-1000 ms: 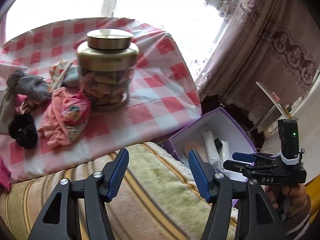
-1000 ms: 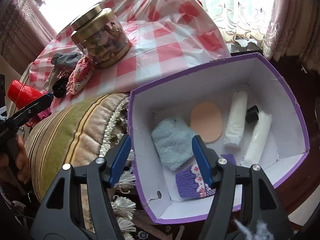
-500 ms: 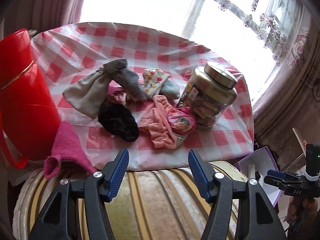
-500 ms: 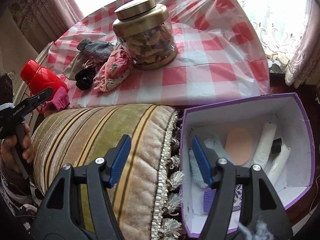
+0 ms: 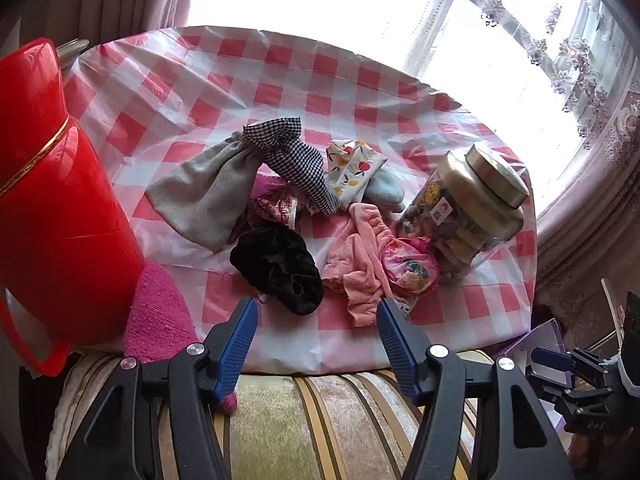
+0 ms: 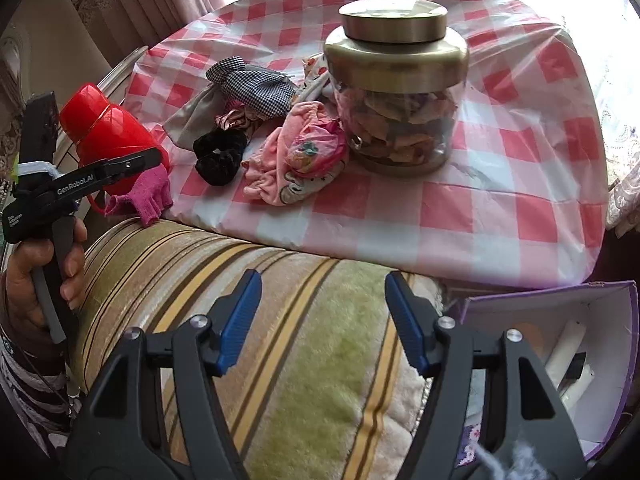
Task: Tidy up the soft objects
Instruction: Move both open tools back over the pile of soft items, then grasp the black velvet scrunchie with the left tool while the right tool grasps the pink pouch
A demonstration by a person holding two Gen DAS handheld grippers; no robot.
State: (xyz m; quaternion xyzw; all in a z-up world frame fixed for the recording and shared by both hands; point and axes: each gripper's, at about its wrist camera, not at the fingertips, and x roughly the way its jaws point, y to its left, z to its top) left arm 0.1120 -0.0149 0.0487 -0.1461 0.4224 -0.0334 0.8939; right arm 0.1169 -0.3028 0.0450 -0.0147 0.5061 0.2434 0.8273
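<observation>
A heap of soft things lies on the red-checked tablecloth [image 5: 280, 72]: a black scrunchie [image 5: 280, 268], a pink cloth [image 5: 360, 264], a grey pouch [image 5: 204, 196], a checked cloth [image 5: 292, 160], a fruit-print cloth [image 5: 352, 164] and a magenta glove [image 5: 156, 320] at the table edge. My left gripper [image 5: 314, 332] is open and empty, just short of the scrunchie and pink cloth. My right gripper [image 6: 322, 320] is open and empty over the striped cushion [image 6: 280, 340]. The purple box [image 6: 600, 360] with soft items inside sits at lower right.
A glass jar with a gold lid [image 6: 396, 92] stands right of the heap. A red thermos [image 5: 48, 200] stands at the table's left edge. The striped cushion [image 5: 320, 428] lies between me and the table. Curtains and a bright window are behind.
Both grippers swung left and away from the purple box toward the table. The left one now faces the heap closely; the right one is over the cushion. Both stayed open.
</observation>
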